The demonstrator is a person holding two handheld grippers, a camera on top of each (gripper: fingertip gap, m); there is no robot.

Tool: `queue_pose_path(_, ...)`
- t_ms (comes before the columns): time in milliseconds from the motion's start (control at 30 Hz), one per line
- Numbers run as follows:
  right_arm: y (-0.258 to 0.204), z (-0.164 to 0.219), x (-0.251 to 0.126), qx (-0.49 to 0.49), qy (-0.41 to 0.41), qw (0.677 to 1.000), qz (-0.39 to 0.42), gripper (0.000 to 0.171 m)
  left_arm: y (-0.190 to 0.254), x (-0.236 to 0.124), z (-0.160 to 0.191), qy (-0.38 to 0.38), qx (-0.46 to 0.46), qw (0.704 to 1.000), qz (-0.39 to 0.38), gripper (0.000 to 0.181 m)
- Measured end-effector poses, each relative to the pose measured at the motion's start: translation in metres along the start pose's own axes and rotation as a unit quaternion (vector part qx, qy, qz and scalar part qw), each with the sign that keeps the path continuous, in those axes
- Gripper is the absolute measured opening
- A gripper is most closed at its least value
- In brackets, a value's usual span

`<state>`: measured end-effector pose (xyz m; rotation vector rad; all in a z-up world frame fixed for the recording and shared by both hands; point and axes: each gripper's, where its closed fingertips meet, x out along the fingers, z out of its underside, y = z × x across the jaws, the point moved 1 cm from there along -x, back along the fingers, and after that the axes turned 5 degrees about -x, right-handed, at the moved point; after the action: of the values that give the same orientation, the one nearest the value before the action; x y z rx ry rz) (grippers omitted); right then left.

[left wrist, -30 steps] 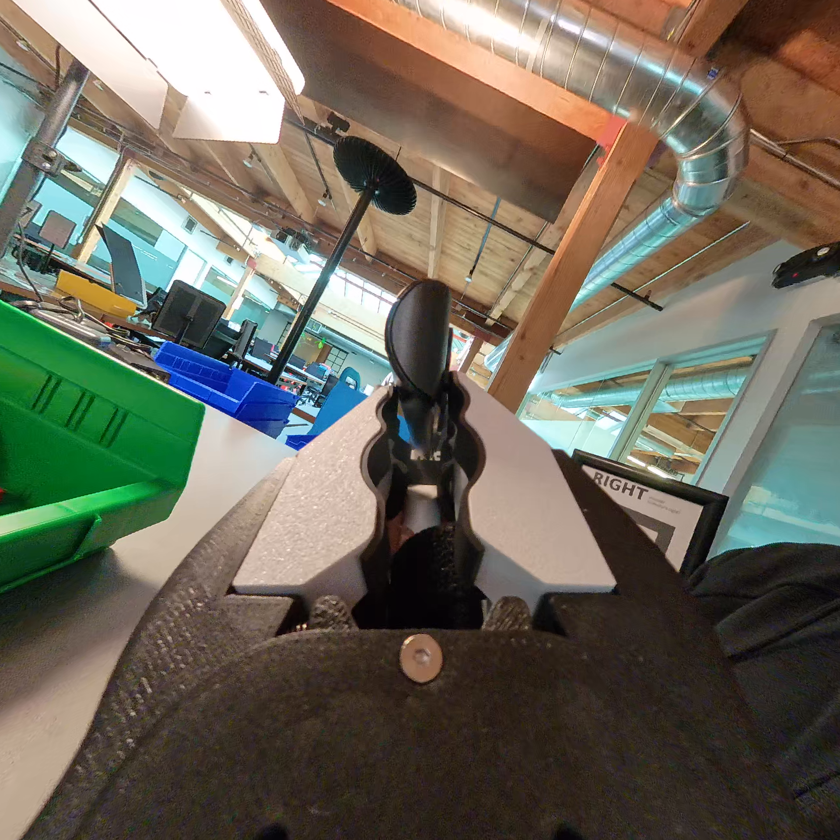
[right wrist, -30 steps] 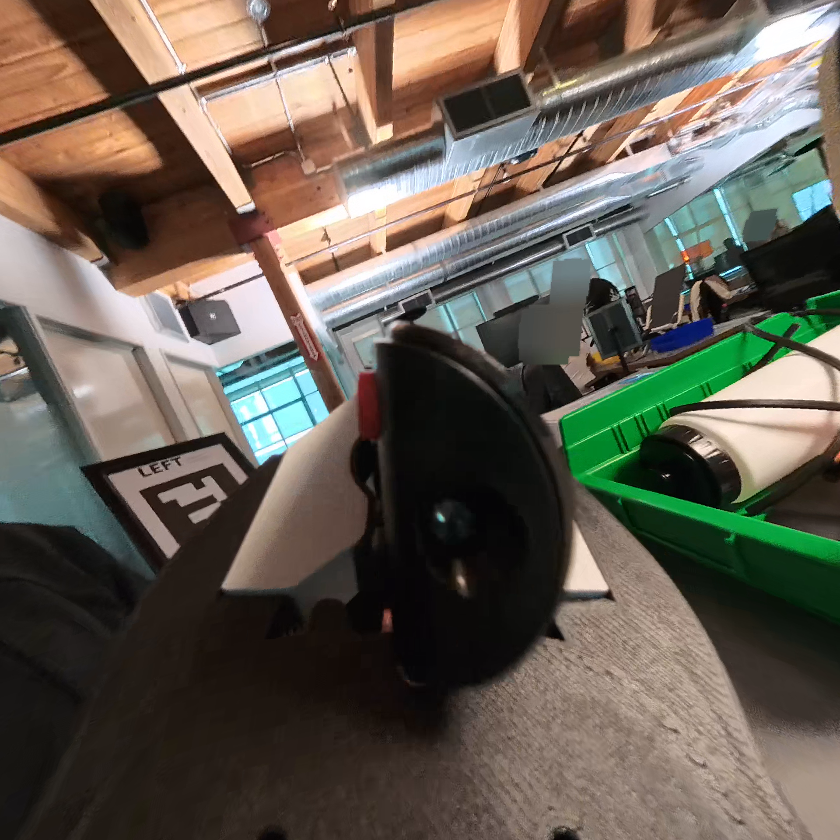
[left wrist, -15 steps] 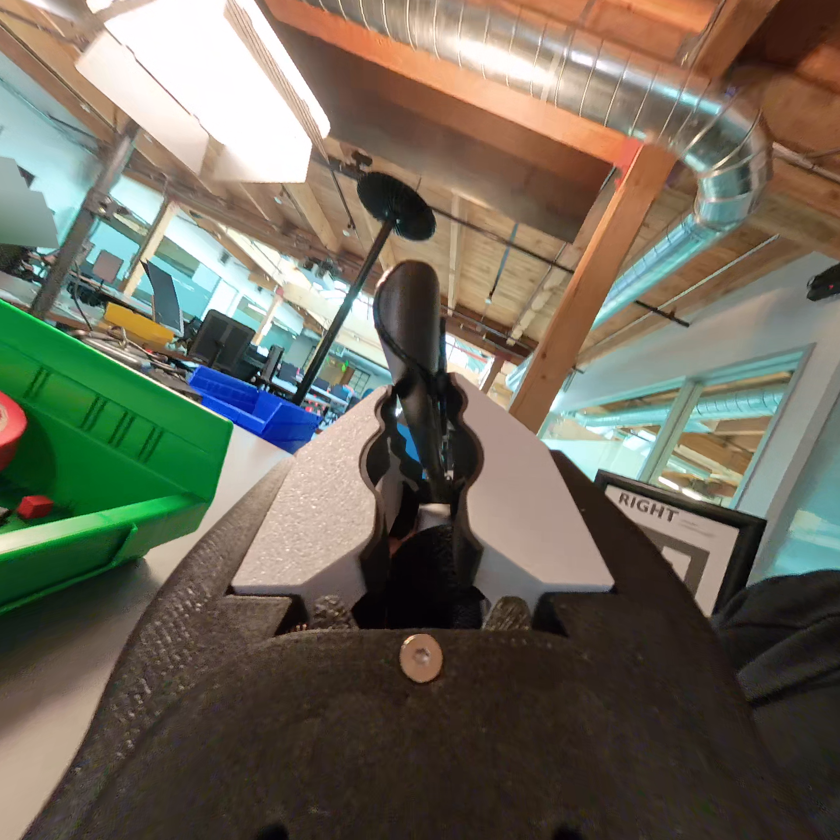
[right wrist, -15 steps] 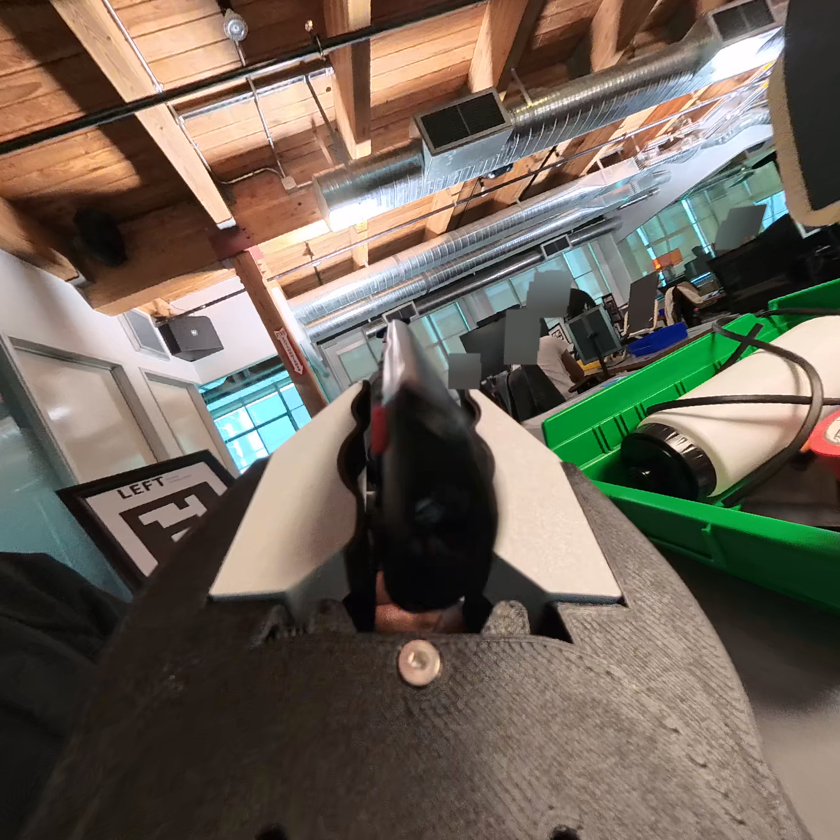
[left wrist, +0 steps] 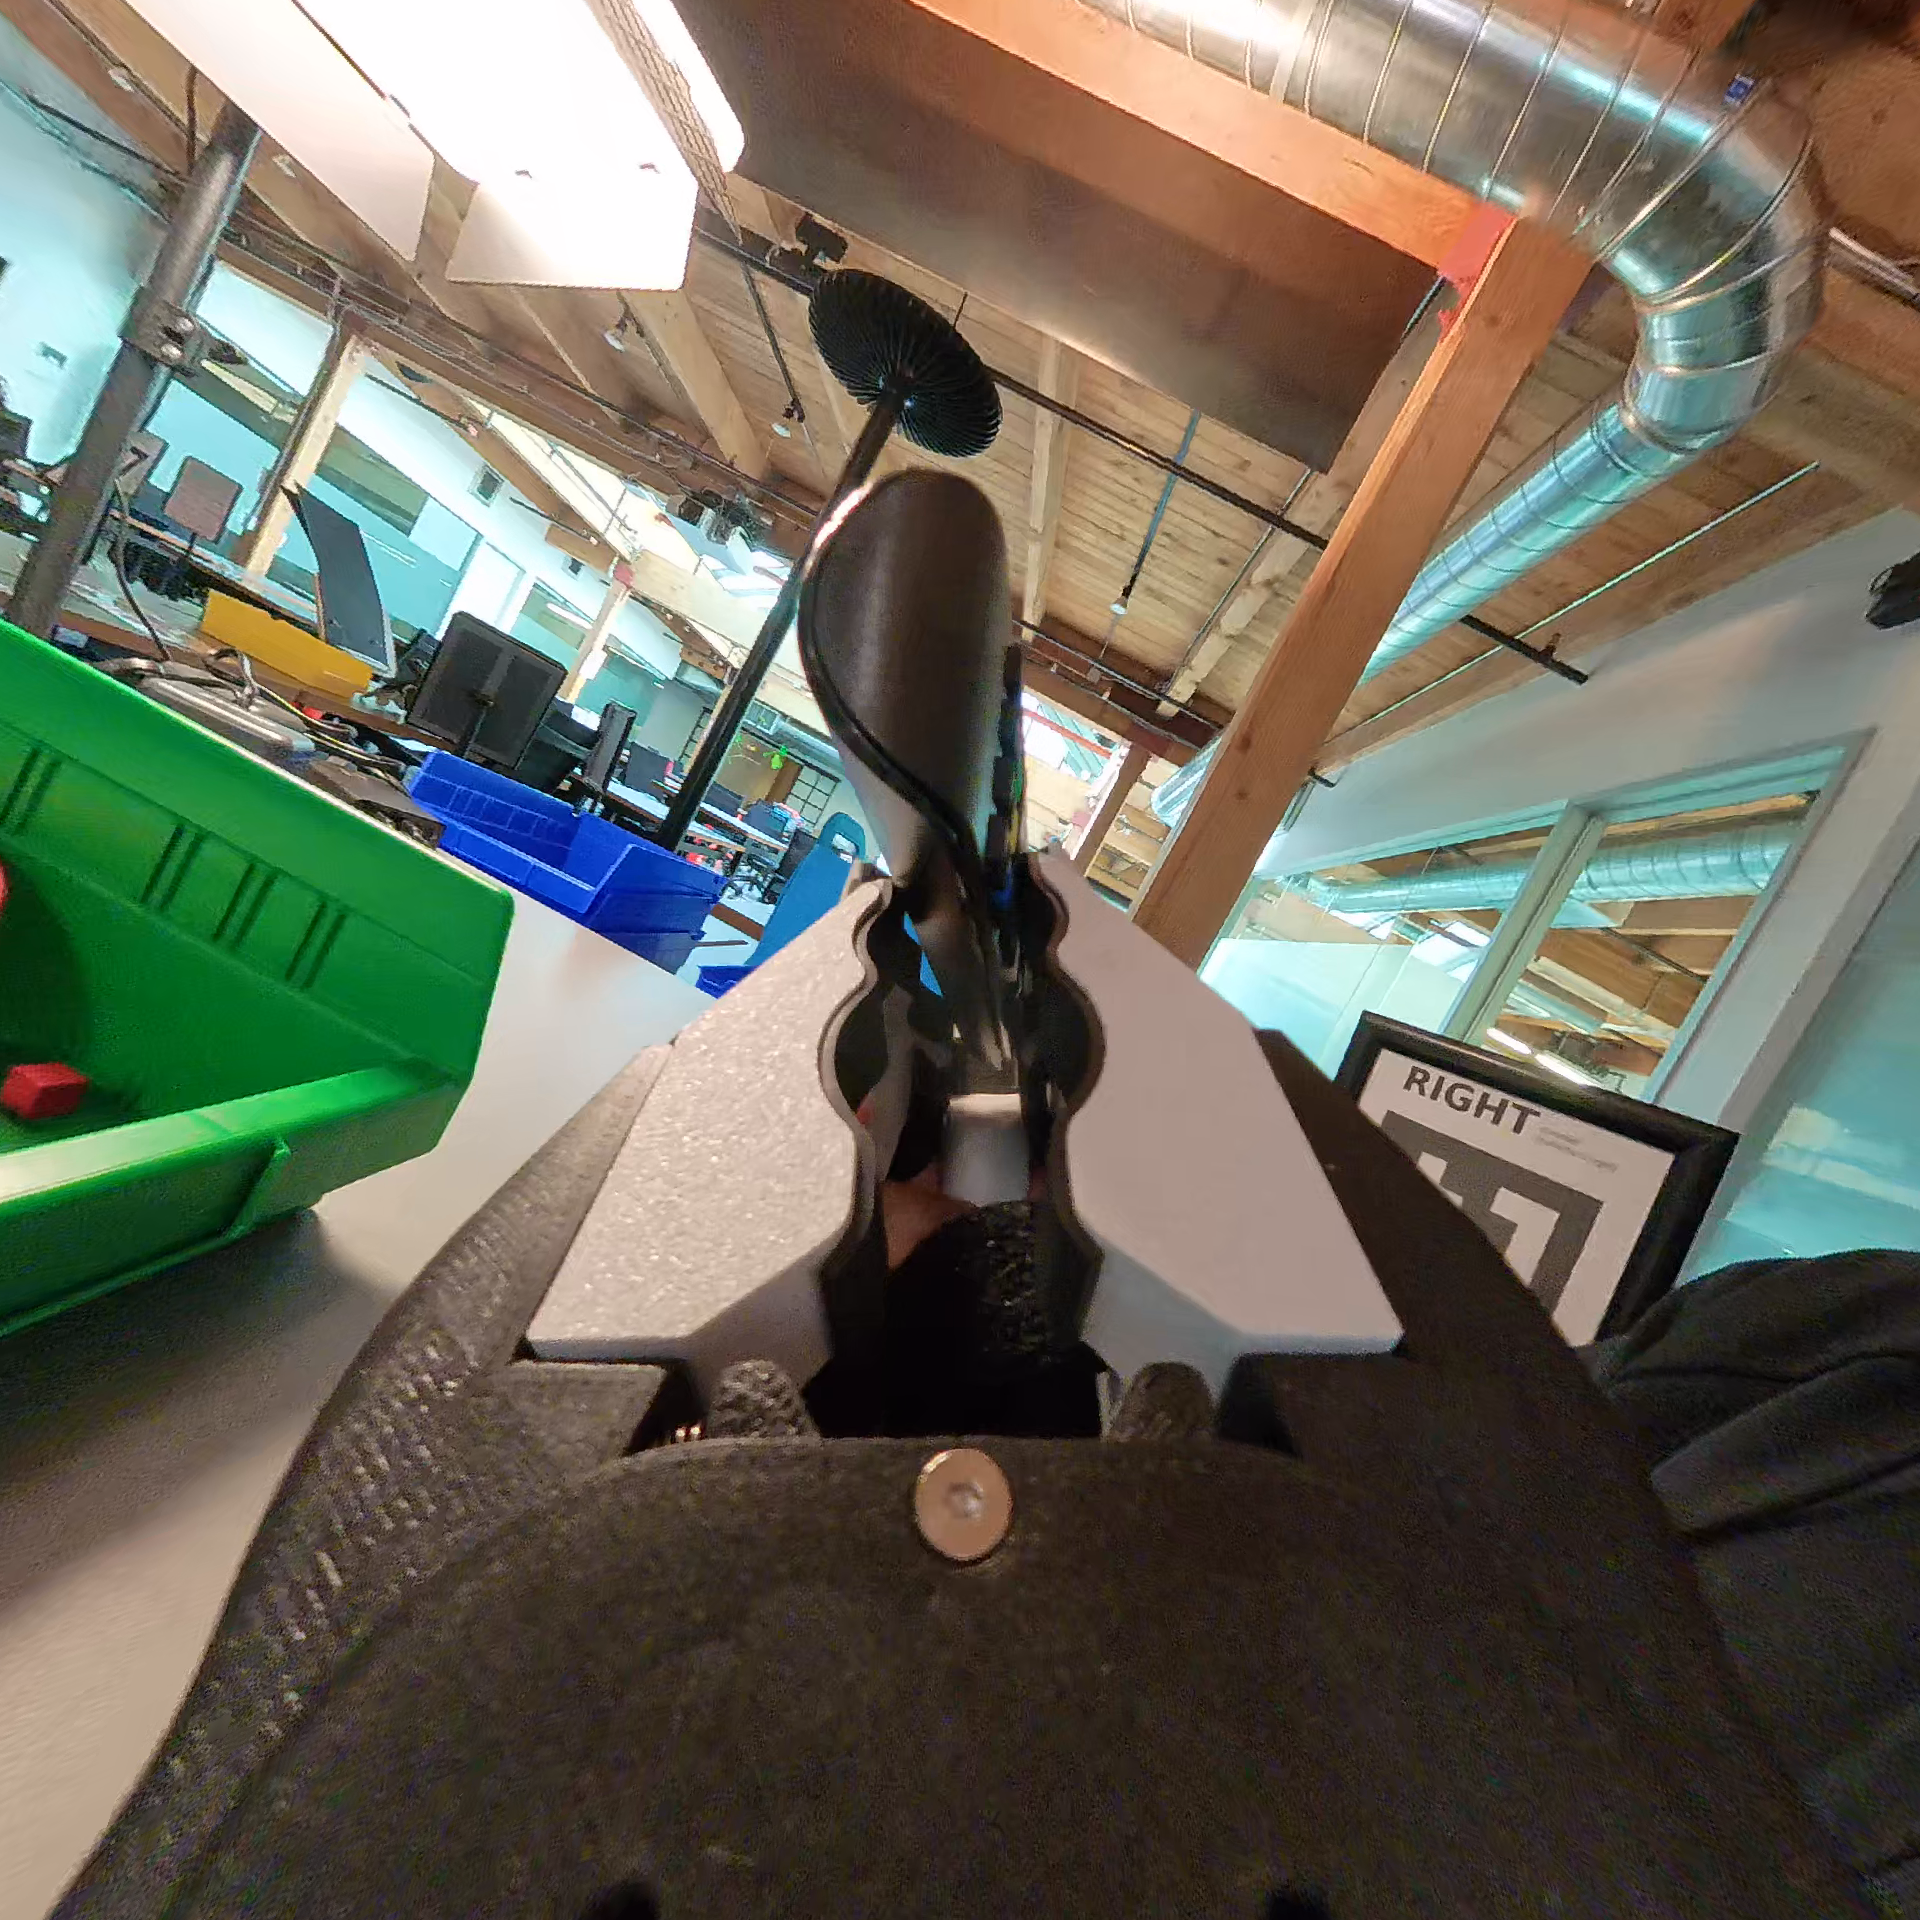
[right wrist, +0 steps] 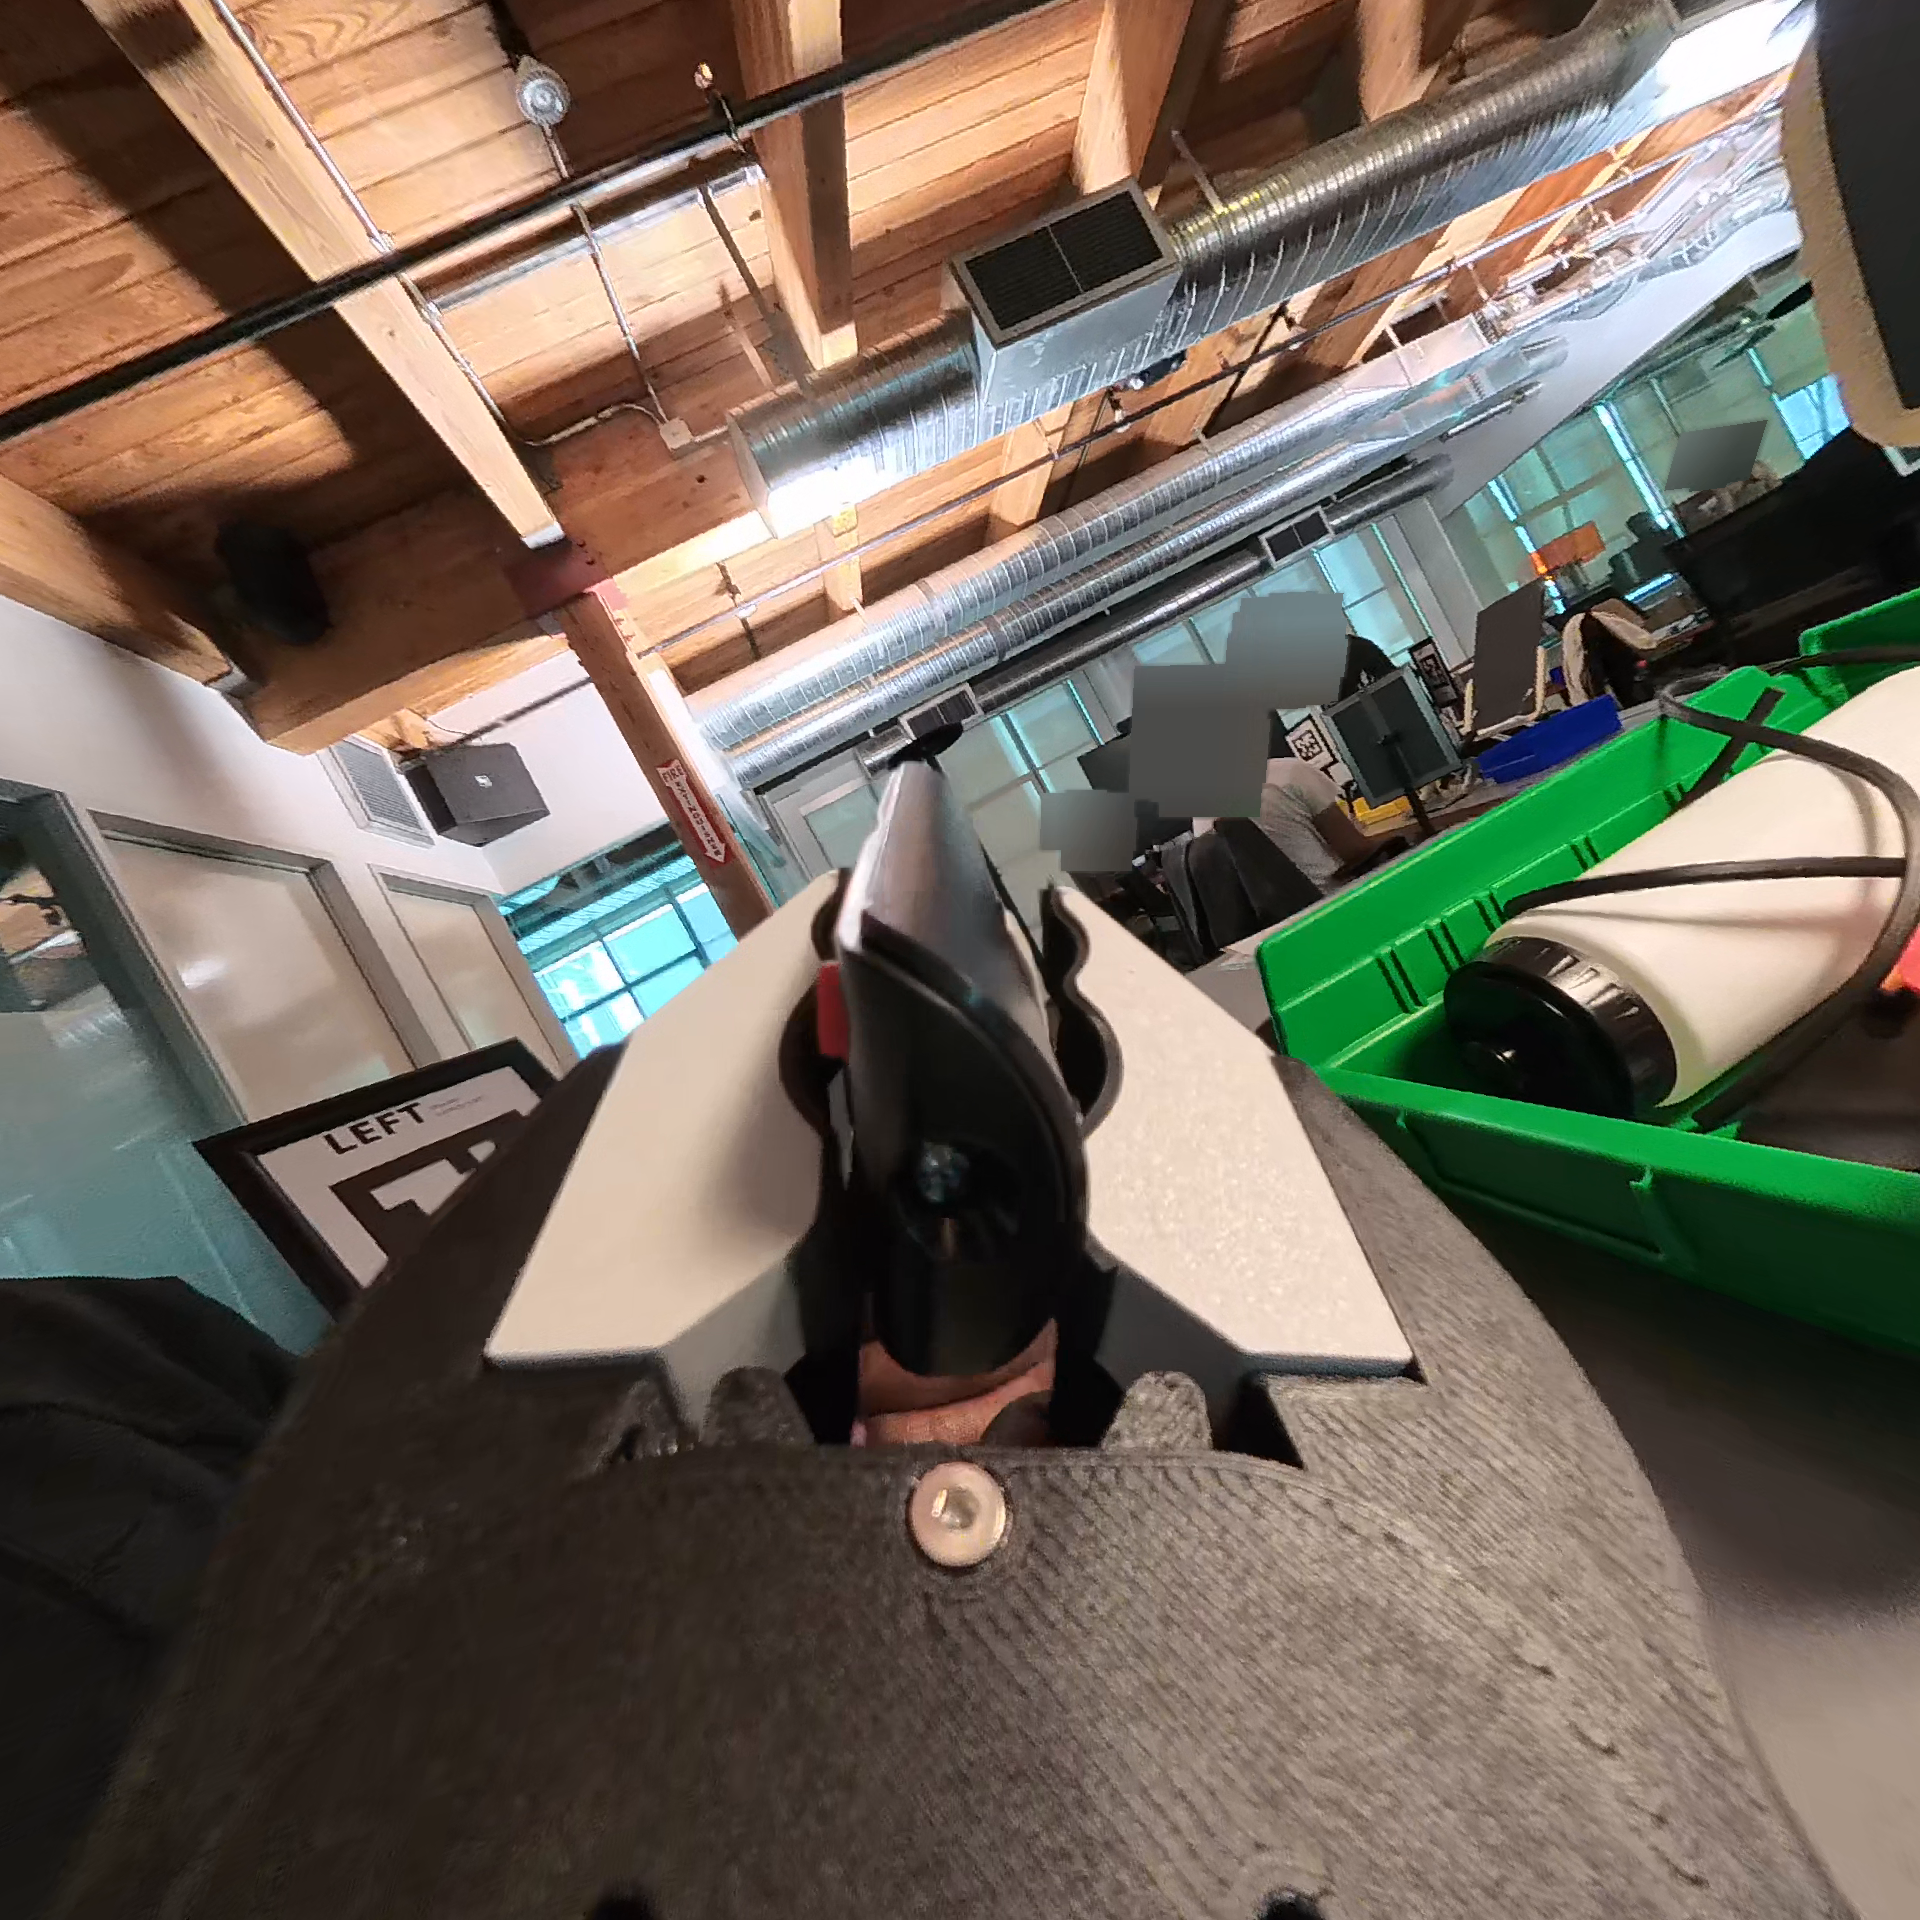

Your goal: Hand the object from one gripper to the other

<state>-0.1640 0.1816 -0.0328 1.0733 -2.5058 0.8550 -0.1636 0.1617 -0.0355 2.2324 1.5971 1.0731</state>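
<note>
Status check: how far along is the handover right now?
Done: picking up. In hand: the left gripper is shut on a black rounded handle; the right gripper is shut on a black tool with a red tab. I cannot tell if these are one object. Left: neither view shows the other gripper nearby, so the handover itself looks not yet done.

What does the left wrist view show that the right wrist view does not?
Only the left wrist view shows the blue bins, a small red block and a black pole with a round head. Only the right wrist view shows a white roll with a black cable. Both show a green bin and ceiling ducts.
</note>
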Motion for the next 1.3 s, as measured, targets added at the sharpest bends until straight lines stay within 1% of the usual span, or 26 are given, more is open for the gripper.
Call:
queue_pose_path(33,0.001,0.003,0.001,-0.005,-0.007,1.000,0.006,0.040,-0.001,-0.001,-0.002,0.005,0.001,1.000,-0.004,0.022)
queue_pose_path(67,0.002,0.005,0.002,-0.011,-0.015,1.000,0.011,0.047,-0.002,-0.002,-0.004,0.014,0.000,1.000,-0.006,0.022)
queue_pose_path(133,0.002,0.009,0.003,-0.024,-0.028,0.999,0.017,0.049,-0.003,-0.006,-0.013,0.037,-0.007,0.999,-0.006,0.022)
queue_pose_path(167,0.002,0.010,0.004,-0.028,-0.032,0.999,0.017,0.043,-0.003,-0.008,-0.016,0.049,-0.012,0.999,-0.004,0.022)
queue_pose_path(200,0.000,0.011,0.004,-0.032,-0.032,0.999,0.011,0.030,-0.003,-0.009,-0.019,0.055,-0.016,0.998,-0.002,0.022)
queue_pose_path(233,-0.002,0.010,0.003,-0.033,-0.029,0.999,0.004,0.026,-0.003,-0.009,-0.018,0.053,-0.018,0.998,-0.001,0.022)
queue_pose_path(333,-0.001,0.008,0.002,-0.029,-0.027,0.999,0.007,0.026,-0.003,-0.006,-0.016,0.052,-0.031,0.998,0.000,0.024)
queue_pose_path(433,0.002,0.010,0.003,-0.011,-0.029,0.999,0.008,0.025,-0.002,0.000,-0.004,0.016,-0.027,1.000,-0.001,0.032)
queue_pose_path(467,0.000,0.009,0.002,-0.006,-0.027,1.000,0.002,0.025,-0.002,0.002,0.000,0.007,-0.019,1.000,-0.003,0.030)
queue_pose_path(500,-0.002,0.009,0.003,-0.003,-0.027,1.000,-0.006,0.026,-0.002,0.002,-0.001,0.010,-0.010,1.000,-0.008,0.022)
queue_pose_path(567,-0.002,0.010,0.004,-0.010,-0.030,0.999,-0.003,0.027,-0.002,0.000,-0.002,0.006,0.002,1.000,-0.006,0.022)
queue_pose_path(600,-0.001,0.011,0.004,-0.015,-0.030,0.999,0.003,0.030,-0.003,-0.001,-0.003,0.009,0.002,1.000,-0.010,0.022)
queue_pose_path(633,0.000,0.010,0.004,-0.019,-0.029,0.999,0.009,0.037,-0.005,-0.002,-0.005,0.018,-0.002,1.000,-0.014,0.022)
queue_pose_path(667,0.001,0.009,0.003,-0.022,-0.028,0.999,0.013,0.039,-0.006,-0.004,-0.009,0.030,-0.006,0.999,-0.016,0.022)
queue_pose_path(700,0.002,0.008,0.002,-0.021,-0.027,0.999,0.013,0.038,-0.007,-0.006,-0.013,0.040,-0.010,0.999,-0.016,0.023)
queue_pose_path(767,0.002,0.008,0.001,-0.017,-0.025,0.999,0.011,0.025,-0.007,-0.008,-0.016,0.048,-0.016,0.999,-0.013,0.023)
queue_pose_path(867,0.002,0.005,0.000,-0.018,-0.017,1.000,0.011,0.024,-0.006,-0.005,-0.013,0.043,-0.016,0.999,-0.015,0.024)
queue_pose_path(933,0.003,0.005,0.000,-0.012,-0.018,1.000,0.009,0.024,-0.003,-0.001,-0.007,0.026,-0.014,1.000,-0.010,0.031)
queue_pose_path(1000,0.001,0.008,0.001,0.002,-0.022,1.000,-0.002,0.024,-0.002,0.002,0.001,0.005,-0.006,1.000,-0.009,0.032)
queue_pose_path(1067,-0.001,0.009,0.002,-0.001,-0.024,1.000,-0.007,0.026,-0.002,0.000,0.000,0.004,0.014,1.000,-0.013,0.022)
queue_pose_path(1100,0.000,0.009,0.003,-0.009,-0.025,1.000,0.003,0.031,-0.001,-0.001,-0.001,0.005,0.017,1.000,-0.013,0.022)
queue_pose_path(1133,0.002,0.009,0.003,-0.020,-0.027,0.999,0.014,0.038,-0.003,-0.002,-0.005,0.018,0.018,1.000,-0.017,0.022)
queue_pose_path(1167,0.004,0.010,0.003,-0.031,-0.031,0.999,0.021,0.041,-0.004,-0.005,-0.011,0.036,0.018,0.999,-0.022,0.022)
queue_pose_path(1233,0.004,0.011,0.003,-0.044,-0.036,0.998,0.028,0.041,-0.006,-0.010,-0.021,0.064,0.004,0.998,-0.021,0.023)
queue_pose_path(1300,0.006,0.010,0.002,-0.047,-0.031,0.998,0.035,0.038,-0.005,-0.010,-0.021,0.063,-0.008,0.998,-0.010,0.023)
